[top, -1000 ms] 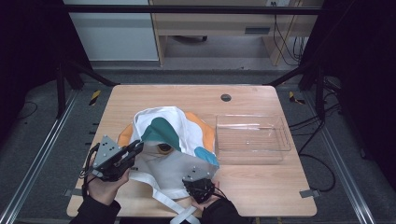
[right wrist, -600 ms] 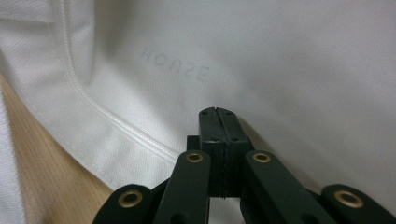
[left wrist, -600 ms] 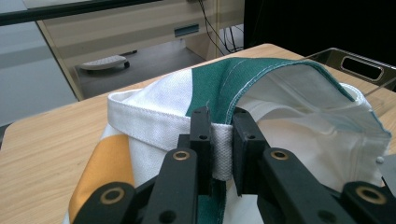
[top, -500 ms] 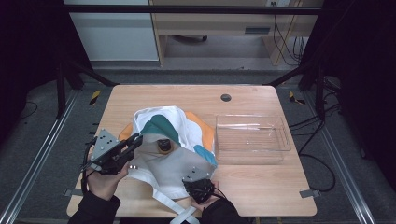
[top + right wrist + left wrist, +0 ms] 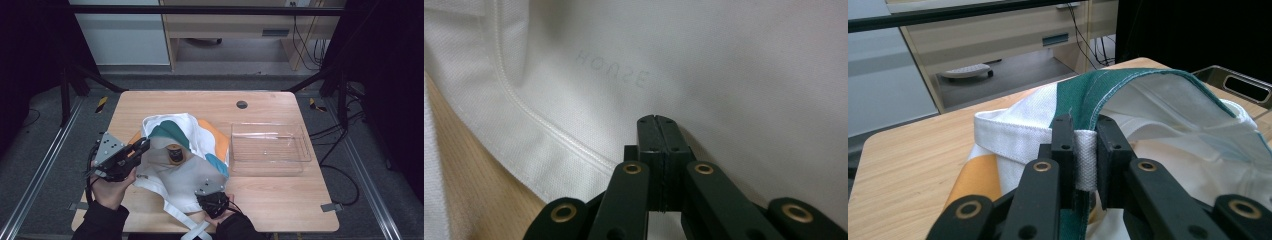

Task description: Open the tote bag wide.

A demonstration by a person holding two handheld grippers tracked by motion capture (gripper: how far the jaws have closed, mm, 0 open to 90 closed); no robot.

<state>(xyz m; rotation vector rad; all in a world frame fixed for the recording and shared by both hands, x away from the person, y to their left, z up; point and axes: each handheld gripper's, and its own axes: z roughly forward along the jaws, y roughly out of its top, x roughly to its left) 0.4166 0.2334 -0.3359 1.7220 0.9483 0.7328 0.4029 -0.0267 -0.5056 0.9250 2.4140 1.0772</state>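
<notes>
Wooden counter (image 5: 150,102) over grey floor, clear tray (image 5: 269,147) beside white tote bag (image 5: 185,175) holding a small jar (image 5: 174,153); left tool (image 5: 1083,131) pinching bag's rim, right tool (image 5: 657,122) pressed together on its cloth.

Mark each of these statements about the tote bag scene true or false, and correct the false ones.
1. The left tongs clamp the white rim of the tote bag. True.
2. The clear plastic tray holds the bag. False: the tray is empty and the bag lies beside it.
3. The right tongs stand wide open. False: their jaws are shut, against the white canvas.
4. A small dark jar sits in the bag's opening. True.
</notes>
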